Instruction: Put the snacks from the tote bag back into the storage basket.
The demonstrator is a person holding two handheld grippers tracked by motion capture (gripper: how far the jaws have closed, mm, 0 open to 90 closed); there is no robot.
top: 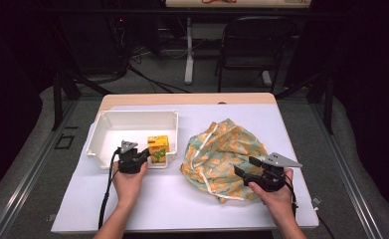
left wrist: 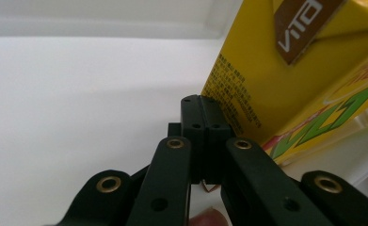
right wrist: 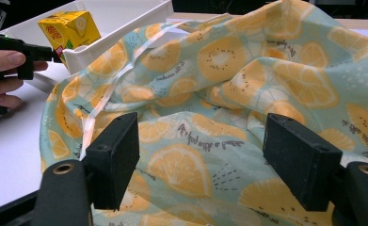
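— Two grippers! What does the big fruit cloth (top: 222, 154) have?
— The right gripper (right wrist: 203, 160) sits over it, jaws apart, holding nothing.
— And the white tray (top: 113, 118)?
— The yellow juice box (top: 158, 148) stands inside. The left gripper (top: 145, 157), jaws pressed together and empty, sits beside it.

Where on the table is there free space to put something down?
Free: the white tray's floor left of the yellow carton; the table strip between both hands. Crowded: the fruit-print cloth covers the right half.

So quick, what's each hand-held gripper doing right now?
Left hand-held gripper: shut, empty, beside the juice carton.
Right hand-held gripper: open above the fruit-print cloth.
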